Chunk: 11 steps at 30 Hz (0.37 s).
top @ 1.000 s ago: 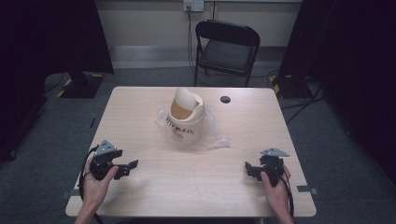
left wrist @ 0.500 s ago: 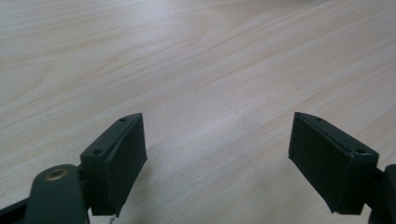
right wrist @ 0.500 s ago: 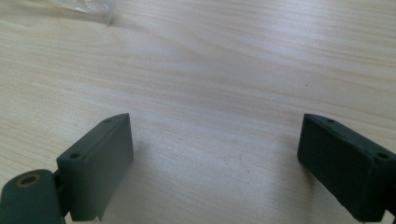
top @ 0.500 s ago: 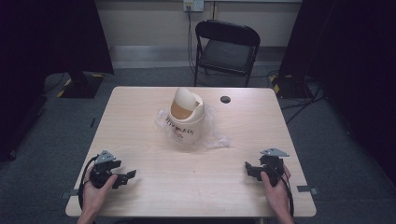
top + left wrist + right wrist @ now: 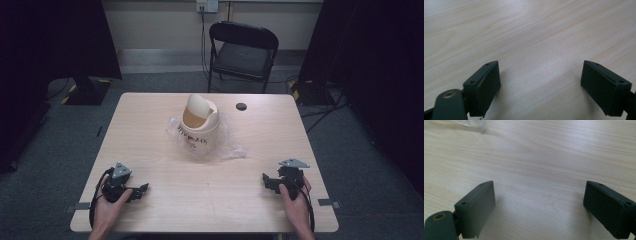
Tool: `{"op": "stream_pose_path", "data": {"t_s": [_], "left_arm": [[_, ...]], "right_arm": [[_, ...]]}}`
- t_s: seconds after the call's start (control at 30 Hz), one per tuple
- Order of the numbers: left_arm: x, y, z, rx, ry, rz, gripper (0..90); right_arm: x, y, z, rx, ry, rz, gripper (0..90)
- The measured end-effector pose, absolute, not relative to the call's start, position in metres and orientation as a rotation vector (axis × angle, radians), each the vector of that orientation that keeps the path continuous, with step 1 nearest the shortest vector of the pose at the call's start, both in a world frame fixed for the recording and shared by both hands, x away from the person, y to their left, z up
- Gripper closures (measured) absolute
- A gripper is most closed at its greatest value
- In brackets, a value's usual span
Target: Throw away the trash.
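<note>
A cream lidded container (image 5: 199, 126) with handwriting on its side stands on a sheet of clear plastic (image 5: 227, 145) at the middle of the wooden table (image 5: 210, 200). My left gripper (image 5: 141, 190) rests low on the table near the front left corner, held by a hand. Its jaws have just been opening and stand wide apart over bare wood (image 5: 541, 75), nothing between them. My right gripper (image 5: 266, 179) sits near the front right, open, with bare tabletop (image 5: 539, 200) between its fingers. An edge of the plastic (image 5: 472, 123) shows far off in the right gripper view.
A small black round object (image 5: 241, 106) lies on the table behind the container. A black folding chair (image 5: 242, 50) stands beyond the far edge. Dark curtains flank the room and cables run across the grey floor.
My left gripper has come down toward the table and slid slightly to the near edge. The right gripper and the container have stayed where they were.
</note>
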<state>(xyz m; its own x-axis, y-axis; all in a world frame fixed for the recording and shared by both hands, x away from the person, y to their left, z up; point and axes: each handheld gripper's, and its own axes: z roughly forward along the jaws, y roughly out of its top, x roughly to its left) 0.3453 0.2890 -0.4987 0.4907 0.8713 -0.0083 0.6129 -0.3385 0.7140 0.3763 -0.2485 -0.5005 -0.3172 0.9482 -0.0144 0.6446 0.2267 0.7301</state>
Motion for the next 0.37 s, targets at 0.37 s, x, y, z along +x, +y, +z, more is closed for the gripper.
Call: {"op": "stream_pose_path", "data": {"t_s": [0.37], "left_arm": [[0.3466, 0.2888, -0.5023, 2.053, 1.207, 0.52, 10.3]], "right_arm": [[0.3763, -0.2485, -0.5005, 1.462, 2.045, 0.874, 9.7]]}}
